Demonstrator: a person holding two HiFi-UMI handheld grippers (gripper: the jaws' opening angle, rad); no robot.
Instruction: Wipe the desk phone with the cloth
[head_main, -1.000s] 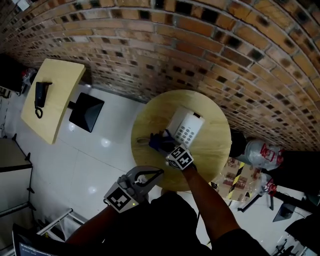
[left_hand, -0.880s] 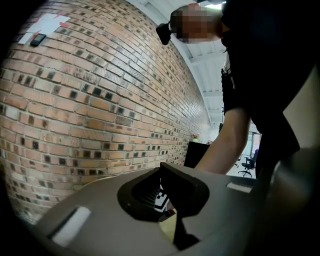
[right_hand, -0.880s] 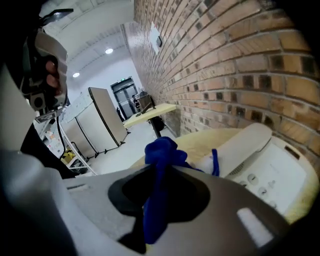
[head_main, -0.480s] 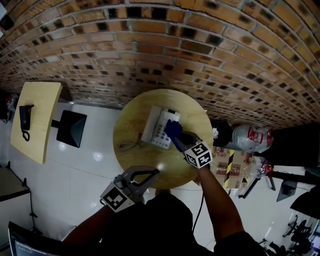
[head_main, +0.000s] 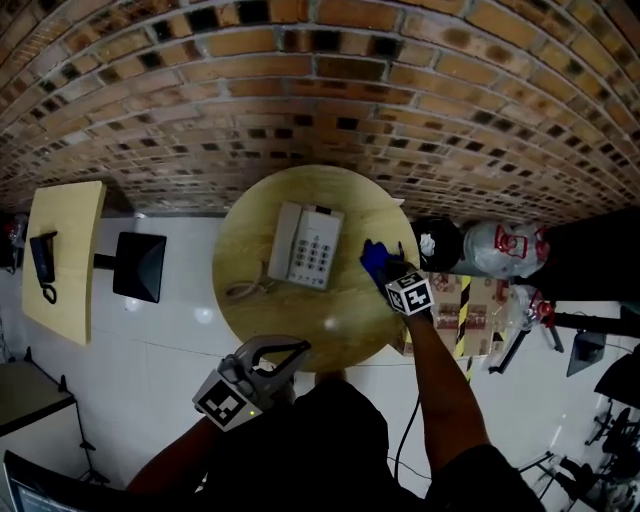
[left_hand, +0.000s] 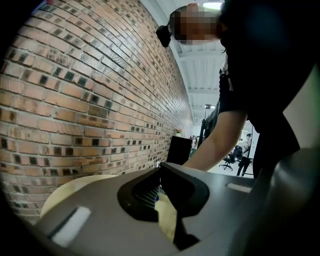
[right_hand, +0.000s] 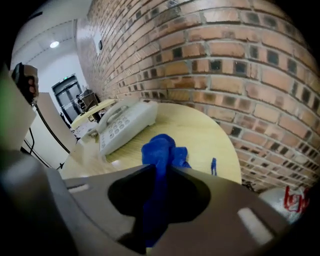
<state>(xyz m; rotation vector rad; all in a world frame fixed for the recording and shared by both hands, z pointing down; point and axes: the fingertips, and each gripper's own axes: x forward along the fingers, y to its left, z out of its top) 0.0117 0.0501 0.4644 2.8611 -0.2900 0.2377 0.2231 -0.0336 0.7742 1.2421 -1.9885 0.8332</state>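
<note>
The white desk phone (head_main: 306, 246) lies on the round wooden table (head_main: 330, 335), left of centre; the right gripper view shows the phone (right_hand: 122, 125) ahead and to the left. My right gripper (head_main: 385, 272) is to the right of the phone, shut on the blue cloth (head_main: 373, 261). In its own view the cloth (right_hand: 162, 150) bunches out past my right gripper (right_hand: 160, 169) and hangs just over the tabletop (right_hand: 205, 130), apart from the phone. My left gripper (head_main: 298, 349) hovers at the table's near edge with its jaws together and nothing in them, as my left gripper (left_hand: 161, 172) shows in its own view.
A brick wall (head_main: 330, 90) runs behind the table. The phone's cord (head_main: 244, 290) curls at its left. A small blue scrap (right_hand: 213, 166) lies near the right rim. A side table (head_main: 62, 255), a black stool (head_main: 138, 266) and bags (head_main: 490, 250) stand on the floor.
My right gripper has carried the cloth from the phone's left side, across the phone, to the table's right part. The left gripper has stayed by the near edge.
</note>
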